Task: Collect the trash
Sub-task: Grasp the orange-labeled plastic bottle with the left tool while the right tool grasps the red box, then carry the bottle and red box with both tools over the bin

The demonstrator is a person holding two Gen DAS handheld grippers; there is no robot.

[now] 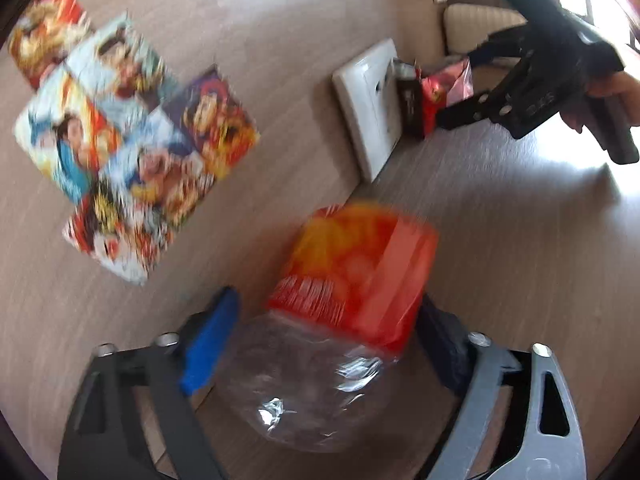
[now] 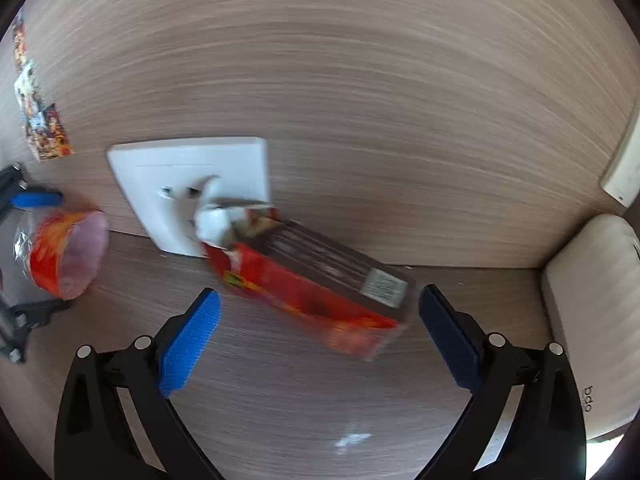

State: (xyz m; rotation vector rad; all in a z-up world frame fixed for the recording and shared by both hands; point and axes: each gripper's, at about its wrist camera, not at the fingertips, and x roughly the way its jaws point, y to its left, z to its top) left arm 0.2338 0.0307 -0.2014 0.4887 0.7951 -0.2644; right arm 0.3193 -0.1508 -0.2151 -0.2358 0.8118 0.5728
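Left gripper (image 1: pixel 324 332) jaws spread; a crinkled clear plastic cup (image 1: pixel 320 344) with an orange-red label lies between the blue pads, contact blurred. Right gripper (image 2: pixel 318 336) unclenched around a glossy red snack wrapper (image 2: pixel 308 284), untouched. White wall socket (image 2: pixel 192 188) behind; stickers (image 1: pixel 120 140) left.

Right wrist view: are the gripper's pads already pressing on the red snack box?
No: the right gripper stands open, its pads clear of the red snack box.
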